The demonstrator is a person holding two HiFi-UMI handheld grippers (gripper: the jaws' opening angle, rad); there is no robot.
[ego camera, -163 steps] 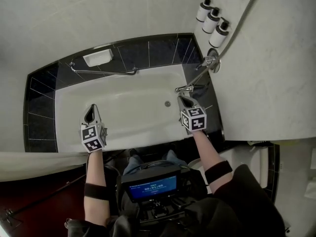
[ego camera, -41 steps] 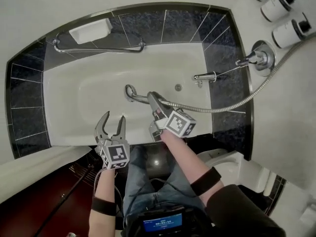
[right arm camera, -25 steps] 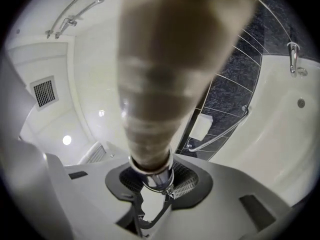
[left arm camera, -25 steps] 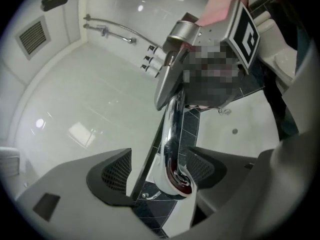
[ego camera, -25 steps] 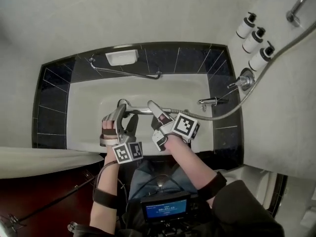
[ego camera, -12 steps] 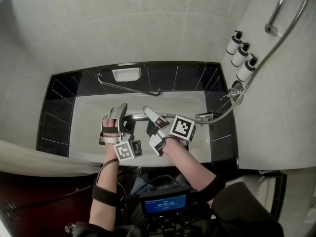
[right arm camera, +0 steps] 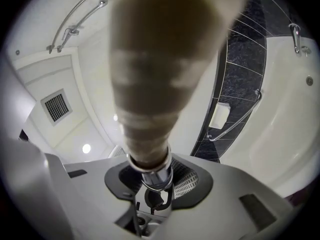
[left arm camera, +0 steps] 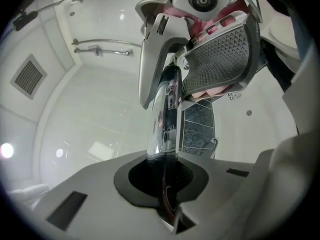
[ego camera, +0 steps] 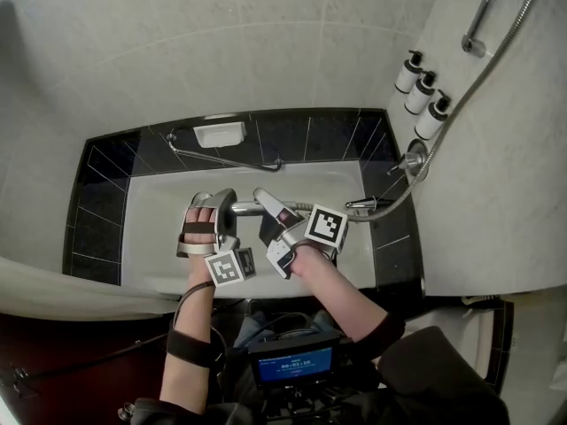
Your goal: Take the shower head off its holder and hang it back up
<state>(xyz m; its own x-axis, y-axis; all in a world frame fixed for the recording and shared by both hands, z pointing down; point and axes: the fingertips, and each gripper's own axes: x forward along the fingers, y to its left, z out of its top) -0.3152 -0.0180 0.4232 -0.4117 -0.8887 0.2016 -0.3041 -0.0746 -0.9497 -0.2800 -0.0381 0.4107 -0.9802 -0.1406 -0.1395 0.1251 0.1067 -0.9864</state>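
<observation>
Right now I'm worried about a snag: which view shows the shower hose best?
The head view: the shower hose runs unbroken from the shower head up the wall. The right gripper view shows only a thin distant stretch, top left; the left gripper view shows none that I can make out.

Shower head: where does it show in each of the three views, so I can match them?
Head view: shower head centre-left, above the white tub.
Left gripper view: centre, chrome shaft rising from the left gripper, whose jaws have just been closing on it.
Right gripper view: centre, blurred pale cone over a chrome collar.
Shared landmark: the dark tile band.
</observation>
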